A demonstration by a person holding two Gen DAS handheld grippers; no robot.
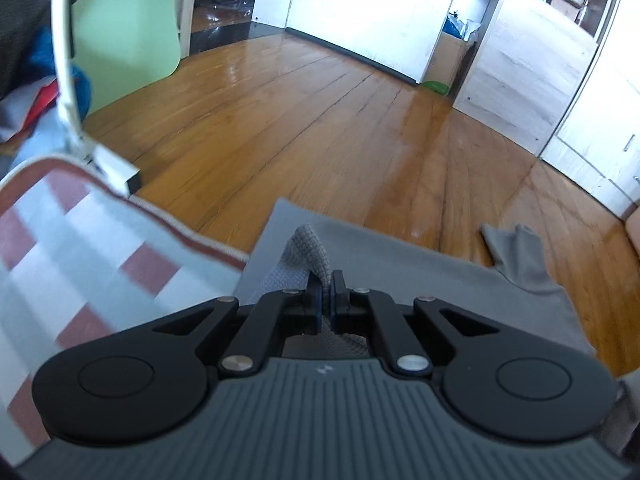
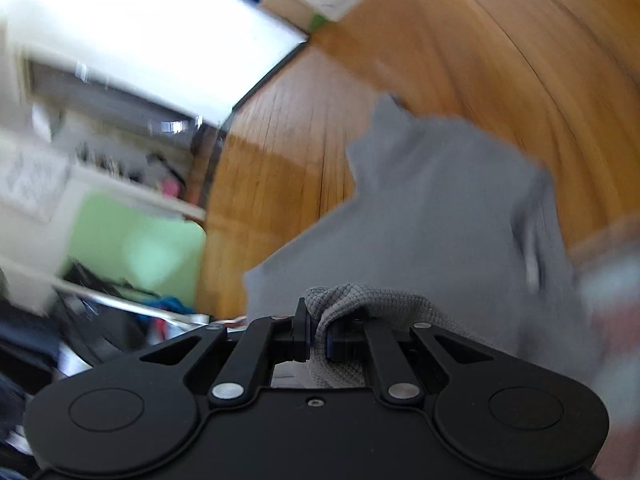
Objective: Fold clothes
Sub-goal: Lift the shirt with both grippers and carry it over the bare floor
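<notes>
Garment [image 1: 400, 276], grey, is pinched at a waffle-knit edge by both claws: the left claw [image 1: 325, 300] is closed on a fold that sticks up between its pads, and the right claw [image 2: 318, 330] grips a thicker bunch. From each grip the cloth spreads forward over the wood floor [image 1: 320, 120] (right view blurred), just beside a checked cloth [image 1: 80, 248] on the left.

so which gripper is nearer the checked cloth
Left. The left gripper is just beside the checked cloth; the right gripper sits farther off, the cloth only at its view's edge.

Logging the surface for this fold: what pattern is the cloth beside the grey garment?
Red-brown and white checks on the bordered cloth, clearest in the left wrist view.
</notes>
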